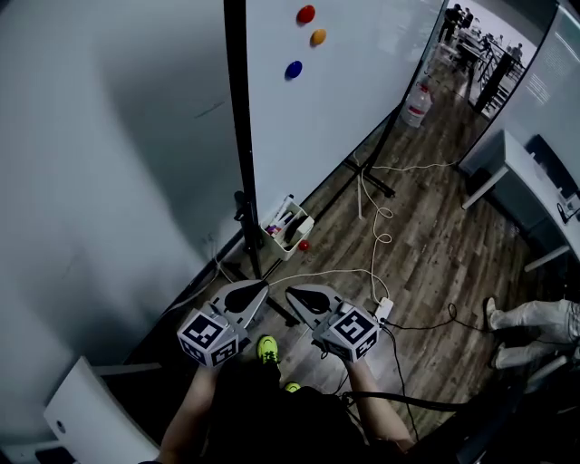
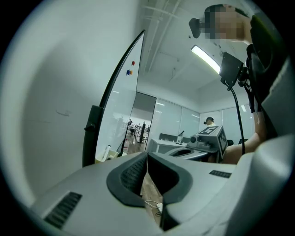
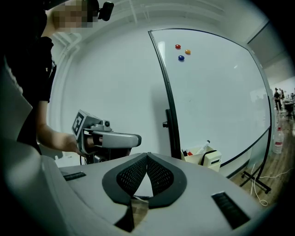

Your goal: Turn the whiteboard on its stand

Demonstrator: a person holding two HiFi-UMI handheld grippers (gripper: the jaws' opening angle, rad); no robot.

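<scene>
The right gripper [image 3: 147, 157] sits low in the frame, jaws together and empty. A whiteboard [image 3: 216, 92] stands at right.

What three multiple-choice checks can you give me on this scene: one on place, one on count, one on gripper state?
1. Where is the bottle?
A. On a shelf
B. On the floor by the far end of the whiteboard
C. Hanging from the ceiling

2. How many round magnets are on the whiteboard?
A. Two
B. Five
C. Three

3. The left gripper and right gripper are:
A. Both shut, holding nothing
B. Both wide open
C. Both clamped on the whiteboard frame

Answers:
1 B: the head view shows it standing on the wood floor near the far foot of the stand.
2 C: one red, one orange and one blue sit near the top edge.
3 A: in each gripper view the jaws meet at the tips with nothing between them, short of the board.
</scene>
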